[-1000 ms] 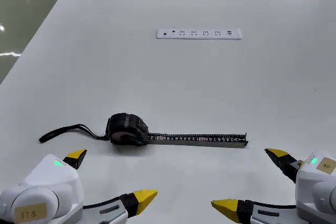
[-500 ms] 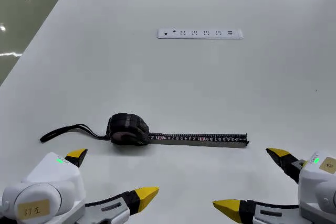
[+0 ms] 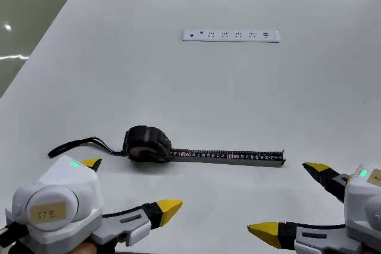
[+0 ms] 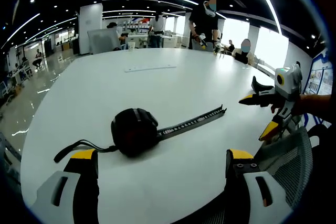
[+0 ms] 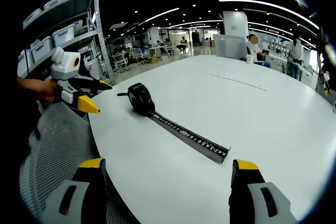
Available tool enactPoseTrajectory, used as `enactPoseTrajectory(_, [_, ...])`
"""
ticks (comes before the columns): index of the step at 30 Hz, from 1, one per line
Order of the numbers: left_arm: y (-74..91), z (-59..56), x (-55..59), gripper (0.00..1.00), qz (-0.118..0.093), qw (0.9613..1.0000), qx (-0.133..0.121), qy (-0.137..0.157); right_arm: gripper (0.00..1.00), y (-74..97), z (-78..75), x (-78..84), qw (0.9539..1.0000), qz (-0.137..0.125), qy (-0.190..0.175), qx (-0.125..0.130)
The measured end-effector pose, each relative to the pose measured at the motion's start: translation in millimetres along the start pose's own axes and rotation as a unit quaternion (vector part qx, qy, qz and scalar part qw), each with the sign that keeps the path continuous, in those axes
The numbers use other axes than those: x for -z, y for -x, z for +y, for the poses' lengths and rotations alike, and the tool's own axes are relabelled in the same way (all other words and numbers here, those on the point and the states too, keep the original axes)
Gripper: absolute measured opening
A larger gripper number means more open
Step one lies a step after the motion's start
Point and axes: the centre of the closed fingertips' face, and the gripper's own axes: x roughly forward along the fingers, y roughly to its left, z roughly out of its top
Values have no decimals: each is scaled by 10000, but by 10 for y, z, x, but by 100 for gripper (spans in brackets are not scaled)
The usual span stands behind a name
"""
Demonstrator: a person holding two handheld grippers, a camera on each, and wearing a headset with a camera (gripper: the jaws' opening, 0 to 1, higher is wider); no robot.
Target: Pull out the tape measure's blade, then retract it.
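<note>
The tape measure (image 3: pixel 147 144) is laid on the tabletop (image 3: pixel 250 93) close to the near edge, with the blade (image 3: pixel 229 157) extended rightward and lying flat. The left gripper (image 3: pixel 130 184) and right gripper (image 3: pixel 289 198) are held at that edge, clear of the tape measure, jaws spread wide and empty.

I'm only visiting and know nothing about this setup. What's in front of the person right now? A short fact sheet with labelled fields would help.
Surface: white table
Main object: black tape measure, lying on the table
Blade state: blade pulled out, flat on the table, pointing right in the head view
Attachment: black wrist strap trailing left of the case
Farther back: white power strip
Left side: left gripper open, holding nothing
Right side: right gripper open, holding nothing, near the blade's tip
</note>
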Motion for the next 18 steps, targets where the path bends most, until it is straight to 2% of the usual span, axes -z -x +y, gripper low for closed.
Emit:
enactPoseTrajectory(8, [-96, 40, -50, 99, 71, 10000, -36, 27, 95, -14, -91, -12, 9997, 33, 127, -187])
enactPoseTrajectory(18, [-213, 34, -133, 99, 43, 9998, -5, 212, 91, -45, -184, 34, 9987, 177, 254, -409])
